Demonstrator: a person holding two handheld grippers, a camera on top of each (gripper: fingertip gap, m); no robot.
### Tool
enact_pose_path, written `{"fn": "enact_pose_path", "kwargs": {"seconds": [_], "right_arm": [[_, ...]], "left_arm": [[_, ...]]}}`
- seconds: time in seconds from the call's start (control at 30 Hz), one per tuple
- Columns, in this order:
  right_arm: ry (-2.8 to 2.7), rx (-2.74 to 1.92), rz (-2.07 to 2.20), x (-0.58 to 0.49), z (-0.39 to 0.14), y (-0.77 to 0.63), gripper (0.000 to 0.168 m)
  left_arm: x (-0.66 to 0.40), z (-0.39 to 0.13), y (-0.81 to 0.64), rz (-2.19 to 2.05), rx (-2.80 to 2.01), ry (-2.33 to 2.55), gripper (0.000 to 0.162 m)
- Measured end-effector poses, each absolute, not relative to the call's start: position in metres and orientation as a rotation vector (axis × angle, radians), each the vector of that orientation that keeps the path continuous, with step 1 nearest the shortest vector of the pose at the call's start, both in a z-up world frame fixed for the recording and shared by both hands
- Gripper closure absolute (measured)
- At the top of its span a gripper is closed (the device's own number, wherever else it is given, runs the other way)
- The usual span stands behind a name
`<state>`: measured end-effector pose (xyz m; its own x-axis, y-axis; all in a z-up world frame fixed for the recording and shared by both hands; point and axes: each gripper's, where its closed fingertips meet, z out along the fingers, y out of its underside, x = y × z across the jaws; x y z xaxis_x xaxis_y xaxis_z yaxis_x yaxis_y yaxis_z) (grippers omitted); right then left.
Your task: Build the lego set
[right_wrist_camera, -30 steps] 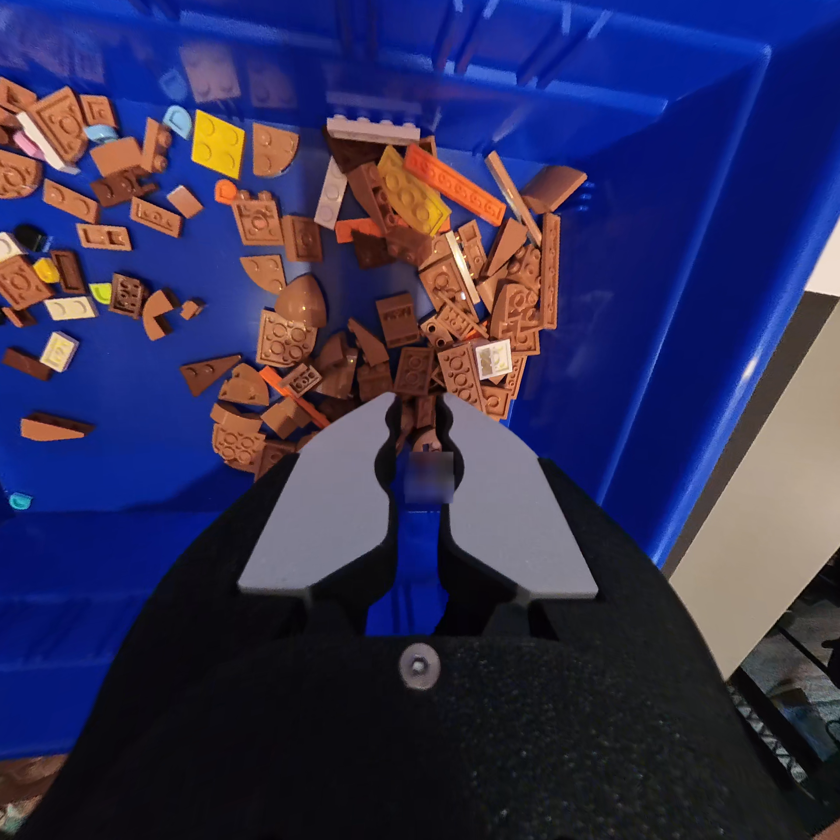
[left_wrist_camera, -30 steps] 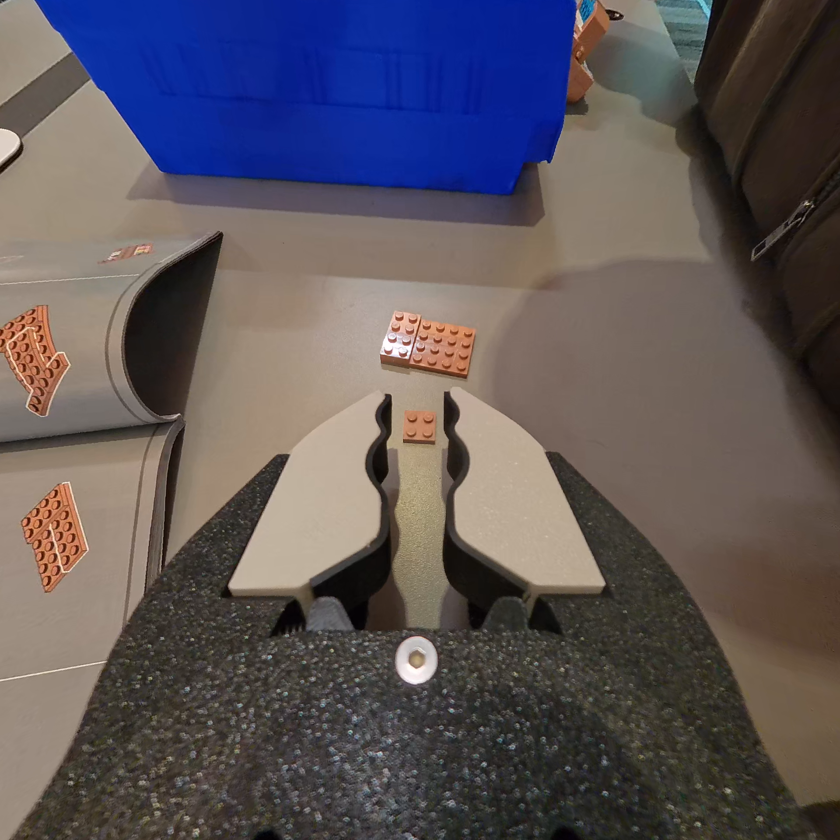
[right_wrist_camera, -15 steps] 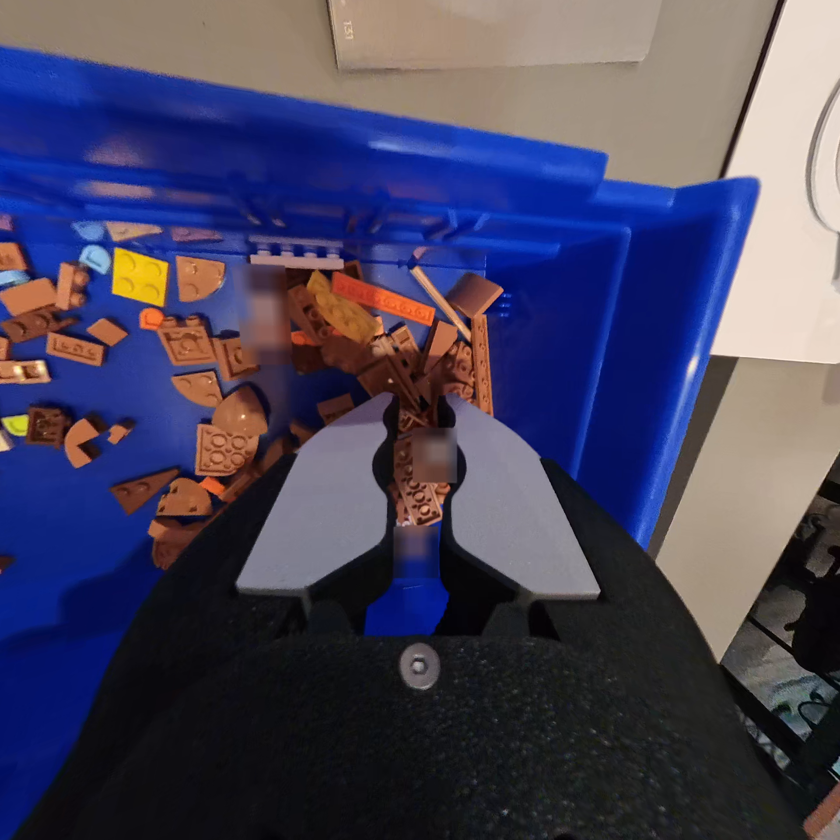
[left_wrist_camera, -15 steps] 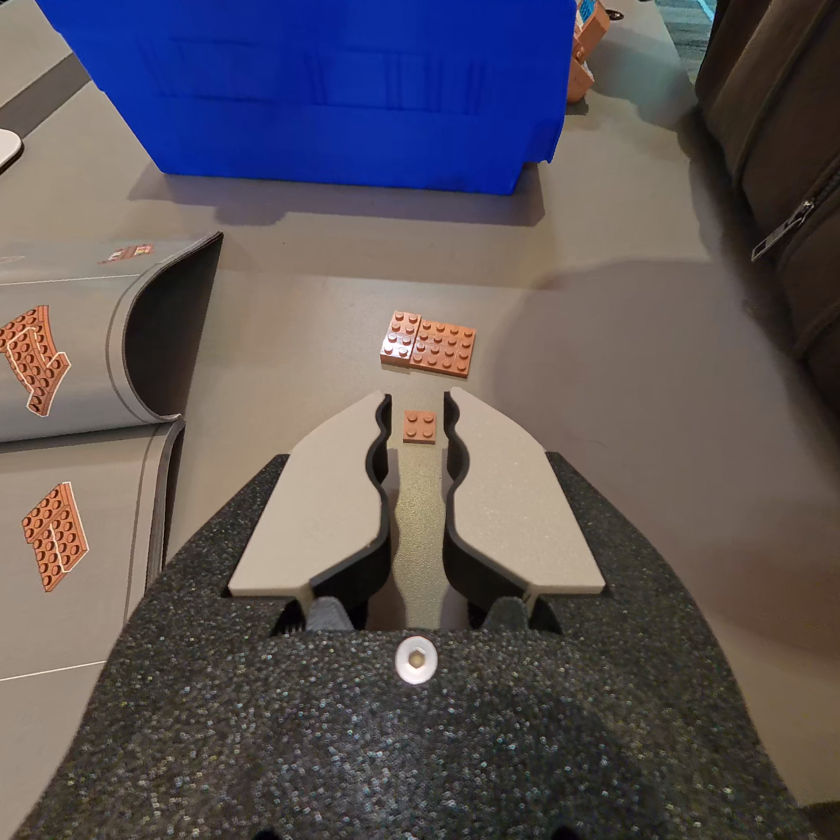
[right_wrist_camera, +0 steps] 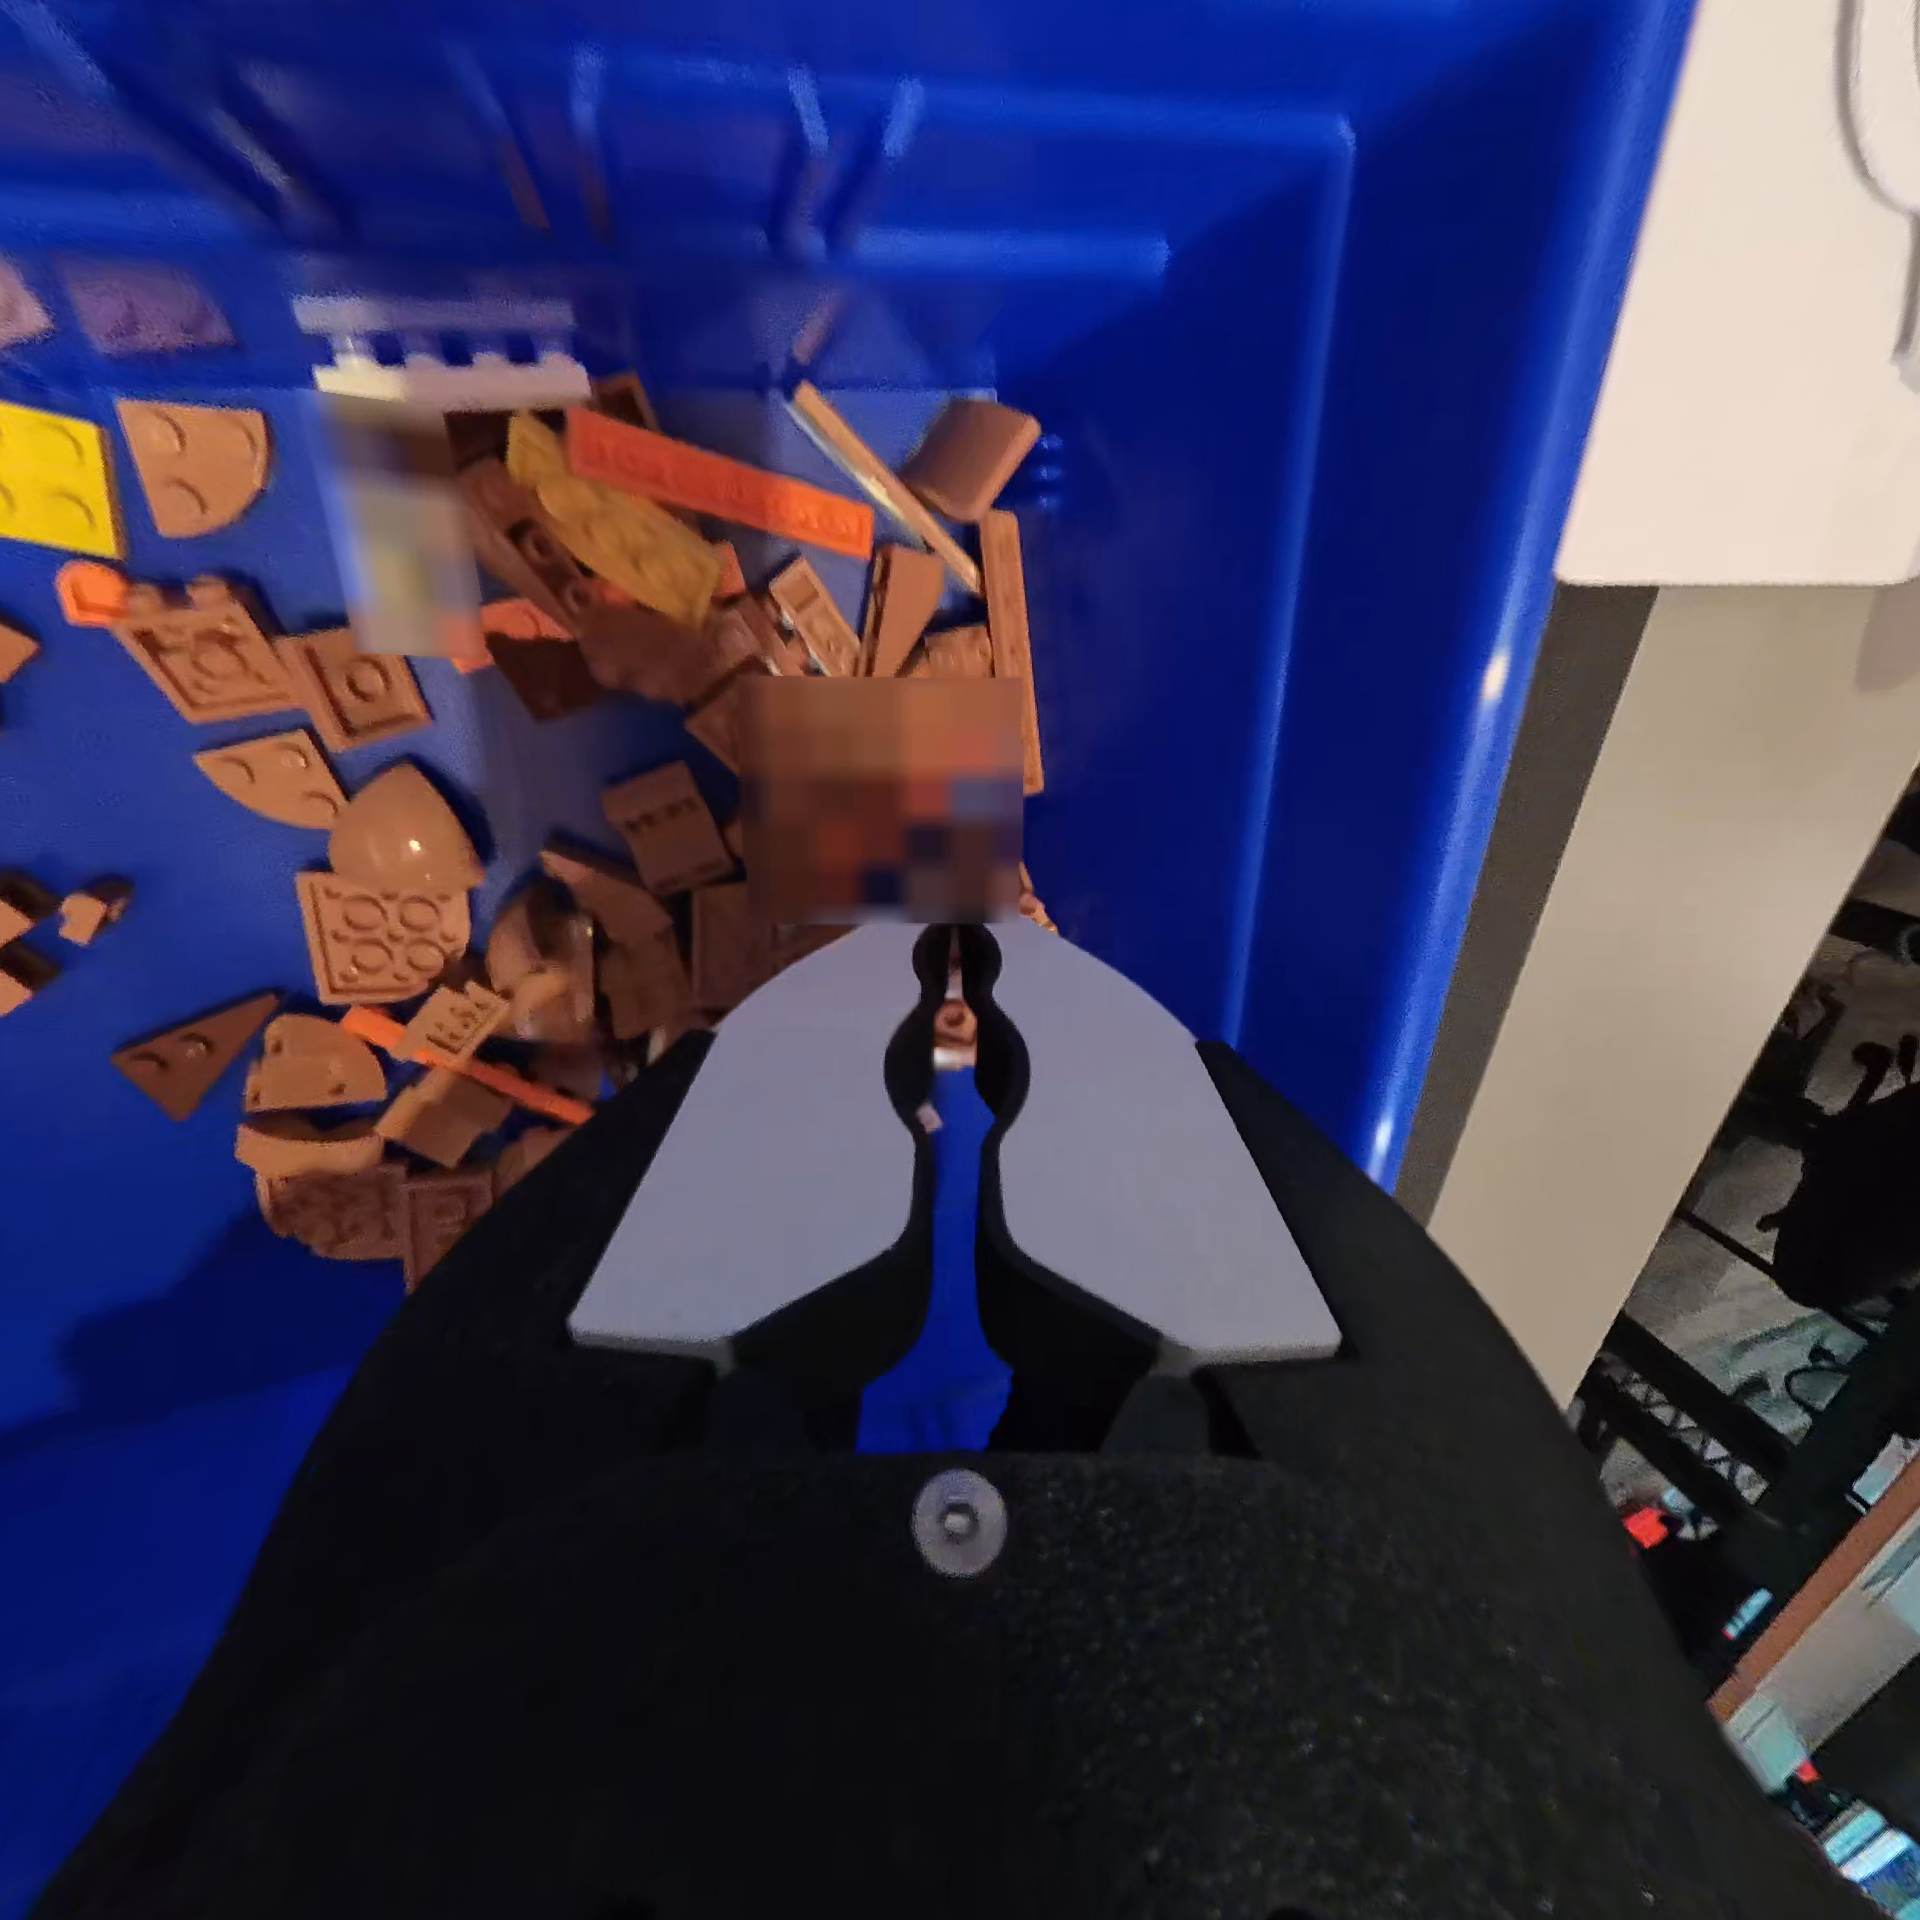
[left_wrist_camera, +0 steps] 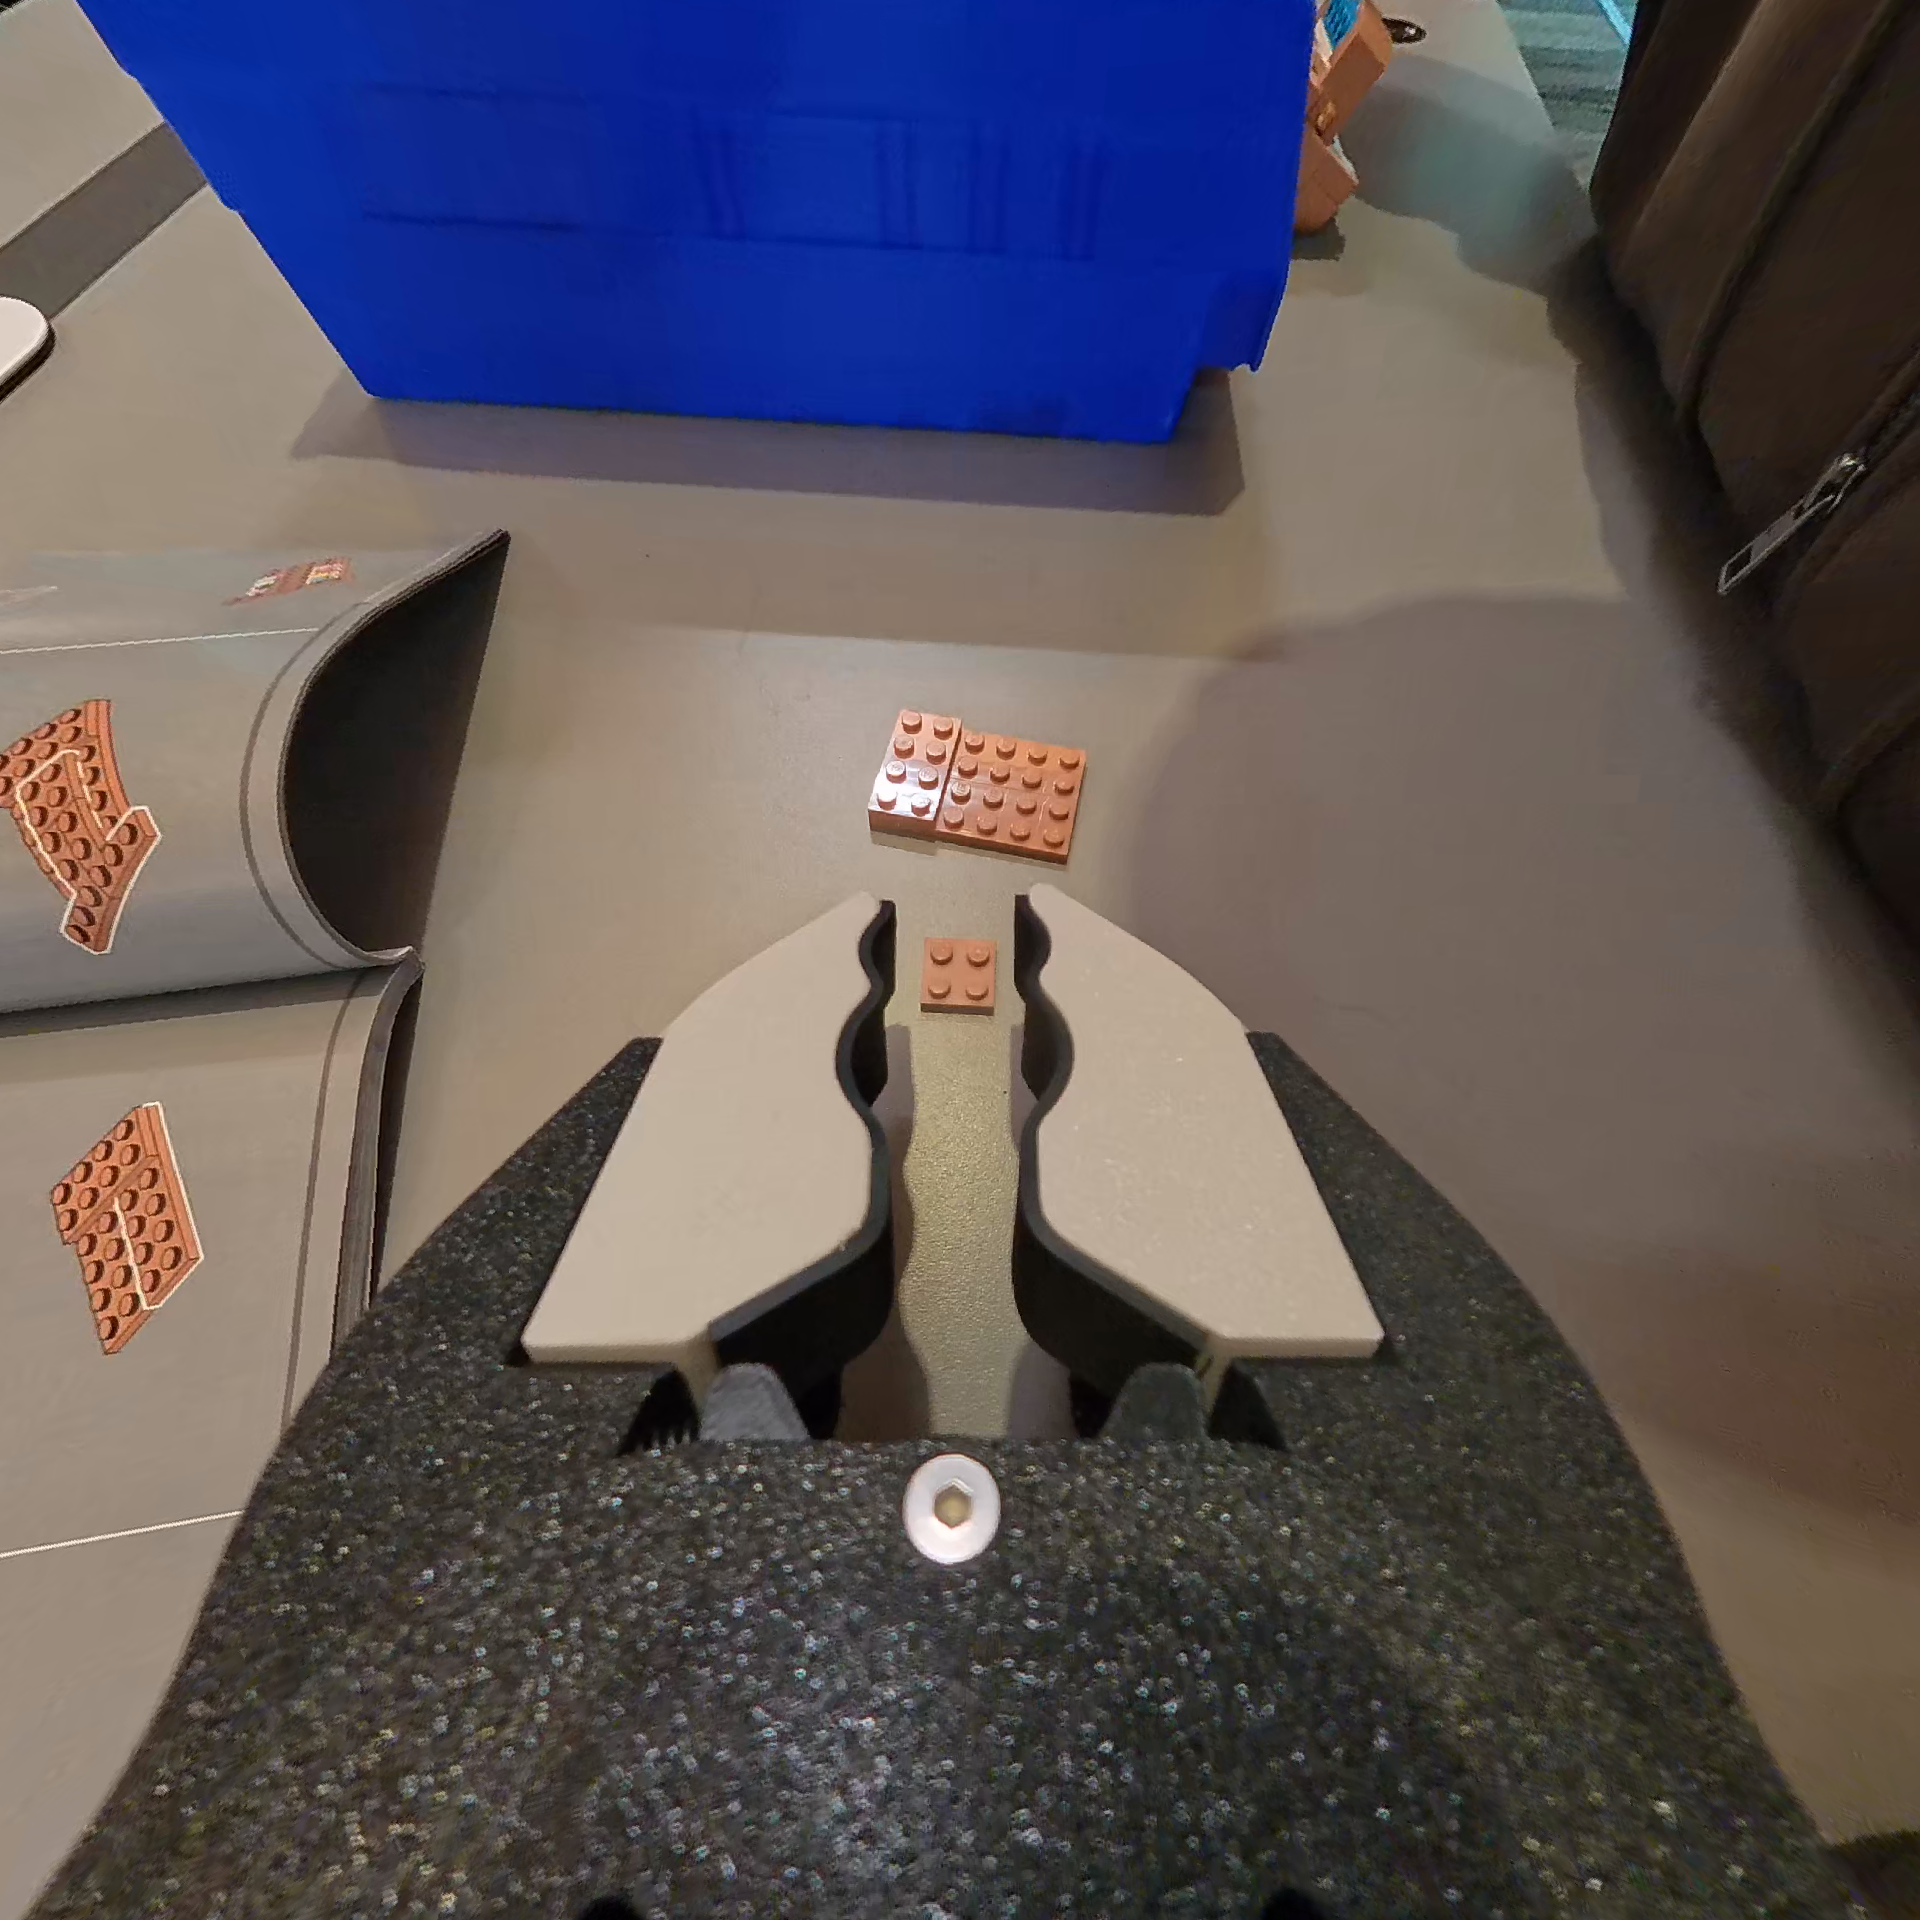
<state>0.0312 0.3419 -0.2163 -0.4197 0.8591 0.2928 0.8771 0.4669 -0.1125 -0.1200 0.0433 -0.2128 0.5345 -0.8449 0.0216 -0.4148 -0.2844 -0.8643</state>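
In the left wrist view, my left gripper (left_wrist_camera: pixel 954 914) is open and low over the grey table. A small brown 2x2 plate (left_wrist_camera: pixel 959 974) lies on the table between its fingertips, untouched. Just beyond it lies a brown assembly of joined plates (left_wrist_camera: pixel 977 784). In the right wrist view, my right gripper (right_wrist_camera: pixel 951 940) is inside the blue bin (right_wrist_camera: pixel 1299 623), at the near edge of a pile of brown lego pieces (right_wrist_camera: pixel 665 831). Its jaws are nearly together, with a small brown piece (right_wrist_camera: pixel 954 1023) pinched in the gap. A mosaic patch hides what lies just ahead of the tips.
The blue bin (left_wrist_camera: pixel 748 208) stands at the back of the table. An open instruction booklet (left_wrist_camera: pixel 156 831) lies at the left. A dark zipped bag (left_wrist_camera: pixel 1766 364) stands at the right. In the bin are also yellow (right_wrist_camera: pixel 52 478), orange (right_wrist_camera: pixel 717 483) and white (right_wrist_camera: pixel 447 369) pieces. Left tips to right tips: about 35 centimeters.
My right gripper has dropped back into the bin toward the brown pile, and its jaws have closed from open to nearly together. The left gripper and the plates on the table have not moved.
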Motion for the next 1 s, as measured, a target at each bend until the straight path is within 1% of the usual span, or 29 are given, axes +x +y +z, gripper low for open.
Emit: {"fn": "enact_pose_path", "kwargs": {"seconds": [0.27,0.7,1.0], "right_arm": [[-2.367,-1.527,-0.113,0.053,-0.204,0.353,0.166],[-2.368,-1.531,-0.091,0.059,-0.201,0.353,0.161],[-2.373,-1.549,0.118,0.070,-0.187,0.326,0.159]], "left_arm": [[-0.120,-0.213,0.044,-0.622,-1.902,1.025,0.140],[-0.121,-0.212,0.044,-0.626,-1.900,1.022,0.140],[-0.121,-0.212,0.044,-0.625,-1.899,1.024,0.140]]}}
